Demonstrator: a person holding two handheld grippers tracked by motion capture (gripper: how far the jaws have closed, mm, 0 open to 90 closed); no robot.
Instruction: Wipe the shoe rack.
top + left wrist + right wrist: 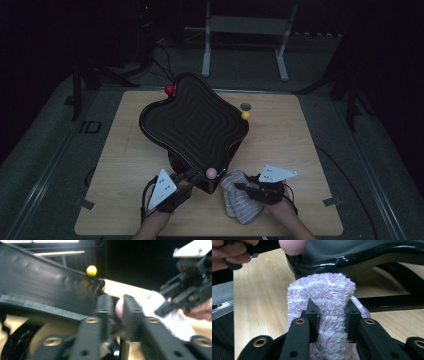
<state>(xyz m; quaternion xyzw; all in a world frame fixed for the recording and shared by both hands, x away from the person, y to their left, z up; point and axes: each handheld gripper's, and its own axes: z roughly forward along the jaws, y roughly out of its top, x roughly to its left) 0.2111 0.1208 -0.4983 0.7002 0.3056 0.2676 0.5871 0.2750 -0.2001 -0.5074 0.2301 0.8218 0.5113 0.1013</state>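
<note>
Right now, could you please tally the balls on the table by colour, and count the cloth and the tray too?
Red ball: 1
Yellow ball: 1
Pink ball: 1, gripped in the left tongs
Fluffy striped cloth: 1, gripped in the right tongs
Black wavy tray: 1
Total: 5

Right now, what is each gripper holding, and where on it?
Left gripper: pink ball, pinched at its sides. Right gripper: fluffy striped cloth, clamped on a raised fold.
</note>
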